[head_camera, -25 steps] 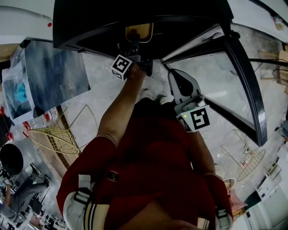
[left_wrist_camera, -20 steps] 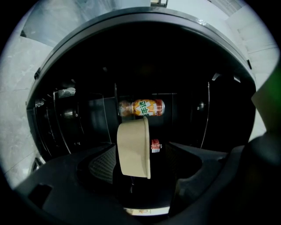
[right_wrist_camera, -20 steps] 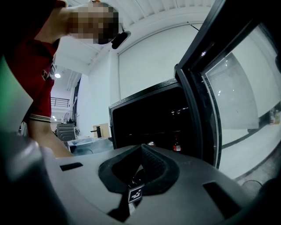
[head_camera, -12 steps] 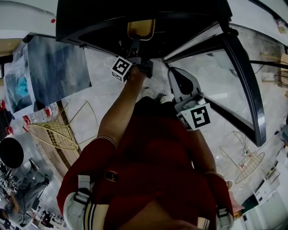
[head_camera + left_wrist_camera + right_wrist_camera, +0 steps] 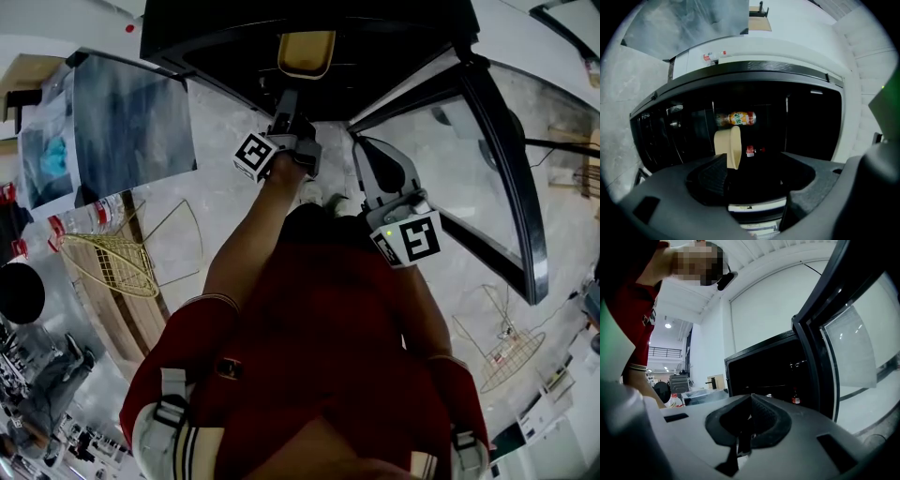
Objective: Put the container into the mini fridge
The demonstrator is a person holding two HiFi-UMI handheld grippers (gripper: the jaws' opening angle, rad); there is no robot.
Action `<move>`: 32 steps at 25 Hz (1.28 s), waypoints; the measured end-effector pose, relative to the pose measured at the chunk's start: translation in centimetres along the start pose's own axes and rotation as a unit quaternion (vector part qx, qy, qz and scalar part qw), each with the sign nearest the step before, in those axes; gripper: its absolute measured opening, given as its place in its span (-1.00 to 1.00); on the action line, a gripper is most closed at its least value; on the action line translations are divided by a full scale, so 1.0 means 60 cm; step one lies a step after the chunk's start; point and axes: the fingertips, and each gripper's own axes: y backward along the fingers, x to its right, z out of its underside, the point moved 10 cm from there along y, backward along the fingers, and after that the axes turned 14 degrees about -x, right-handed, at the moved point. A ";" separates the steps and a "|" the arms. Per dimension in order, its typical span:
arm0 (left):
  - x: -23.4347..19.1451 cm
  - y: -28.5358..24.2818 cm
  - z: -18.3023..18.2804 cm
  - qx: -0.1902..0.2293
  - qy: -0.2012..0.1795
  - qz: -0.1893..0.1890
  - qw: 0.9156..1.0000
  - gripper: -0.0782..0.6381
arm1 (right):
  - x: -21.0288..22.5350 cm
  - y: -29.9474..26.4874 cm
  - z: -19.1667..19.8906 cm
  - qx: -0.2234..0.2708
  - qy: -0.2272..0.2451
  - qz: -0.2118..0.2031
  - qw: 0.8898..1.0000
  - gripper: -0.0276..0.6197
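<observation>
The black mini fridge [image 5: 216, 42] stands open, its glass door [image 5: 497, 178] swung out to the right. A beige container [image 5: 306, 52] sits inside on a shelf; in the left gripper view the container [image 5: 729, 146] stands just past the left jaw tip. My left gripper [image 5: 287, 101] is at the fridge mouth, open [image 5: 757, 165], with nothing between its jaws. A bottle [image 5: 737, 118] lies on its side deeper in. My right gripper [image 5: 364, 155] hangs in front of the door, shut and empty [image 5: 751, 398].
Gold wire baskets [image 5: 111, 267] [image 5: 514, 349] lie on the marble floor at left and right. Plastic bottles [image 5: 86, 225] stand by the left basket. A grey panel [image 5: 131, 117] leans beside the fridge. A small bottle [image 5: 796, 397] stands in the fridge.
The left gripper has drawn back a little from the container, which stays inside the fridge. The view has shifted slightly; the right gripper has barely moved.
</observation>
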 end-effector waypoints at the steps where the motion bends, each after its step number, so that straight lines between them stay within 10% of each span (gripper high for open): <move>1: 0.010 0.005 0.003 -0.002 -0.004 0.006 1.000 0.15 | -0.001 0.001 -0.002 0.000 0.000 -0.002 1.000 -0.92; 10: 0.109 0.045 0.034 -0.030 -0.036 0.059 0.997 0.02 | -0.002 0.026 -0.017 0.010 0.006 -0.019 1.000 -0.92; 20: 0.199 0.098 0.068 -0.054 -0.124 0.026 0.991 -0.32 | 0.001 0.062 -0.028 0.027 0.008 -0.034 0.999 -0.92; 32: 0.321 0.135 0.113 -0.102 -0.335 0.033 0.936 -0.73 | -0.016 0.093 -0.056 0.056 0.025 -0.053 0.997 -0.92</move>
